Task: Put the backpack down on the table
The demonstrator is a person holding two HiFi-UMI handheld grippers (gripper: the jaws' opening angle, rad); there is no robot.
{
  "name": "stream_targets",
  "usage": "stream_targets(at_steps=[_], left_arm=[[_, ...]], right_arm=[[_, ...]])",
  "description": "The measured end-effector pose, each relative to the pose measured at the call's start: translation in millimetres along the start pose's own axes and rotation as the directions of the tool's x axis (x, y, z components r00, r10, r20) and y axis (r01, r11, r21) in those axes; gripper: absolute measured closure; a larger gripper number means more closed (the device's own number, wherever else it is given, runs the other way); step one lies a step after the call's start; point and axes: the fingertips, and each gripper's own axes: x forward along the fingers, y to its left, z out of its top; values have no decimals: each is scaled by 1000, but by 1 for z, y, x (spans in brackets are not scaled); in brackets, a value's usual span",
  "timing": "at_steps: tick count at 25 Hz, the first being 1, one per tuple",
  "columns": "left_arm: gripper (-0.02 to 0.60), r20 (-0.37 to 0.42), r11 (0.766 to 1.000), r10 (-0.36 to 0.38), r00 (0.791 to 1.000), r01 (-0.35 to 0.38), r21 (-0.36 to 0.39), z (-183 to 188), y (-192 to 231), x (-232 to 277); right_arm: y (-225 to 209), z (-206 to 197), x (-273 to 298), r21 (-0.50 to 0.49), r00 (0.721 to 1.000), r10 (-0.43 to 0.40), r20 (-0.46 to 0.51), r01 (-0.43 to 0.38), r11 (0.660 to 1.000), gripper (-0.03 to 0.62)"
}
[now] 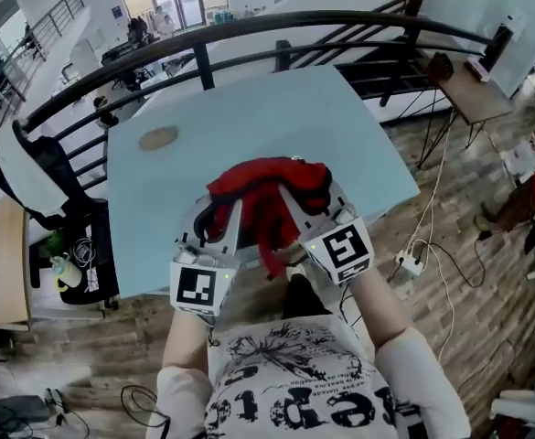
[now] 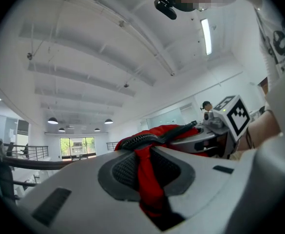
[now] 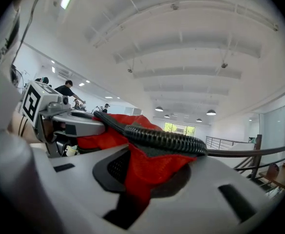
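Pale blue counter stands beside a black railing. Over its near edge both tools hold the red backpack. The left gripper fingers clamp red fabric, and the right gripper fingers pinch red mesh under a black ribbed handle.

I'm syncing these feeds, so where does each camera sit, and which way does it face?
Head view: on the person's head, facing steeply down at the pale blue table; forearms and printed shirt show.
Left gripper view: on the left tongs, looking along jaws shut on the red fabric backpack, ceiling beyond.
Right gripper view: on the right tongs, likewise.
Shared: the backpack; each gripper view shows the other tongs.
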Motion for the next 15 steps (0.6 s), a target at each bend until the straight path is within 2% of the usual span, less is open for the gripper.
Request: stream_targets(at_steps=[6, 11, 15], left_arm=[[528, -22, 991, 131, 991, -131, 7, -11, 36, 87], [528, 0, 976, 216, 976, -216, 12, -16, 72, 163], [528, 23, 965, 263, 964, -264, 1, -28, 103, 213]], right_arm=[[-73, -19, 70, 14, 993, 117, 34, -118, 993, 536], [-137, -25, 133, -21, 978, 190, 81, -189, 982, 534], [-171, -36, 179, -36, 968, 241, 72, -239, 970, 534]])
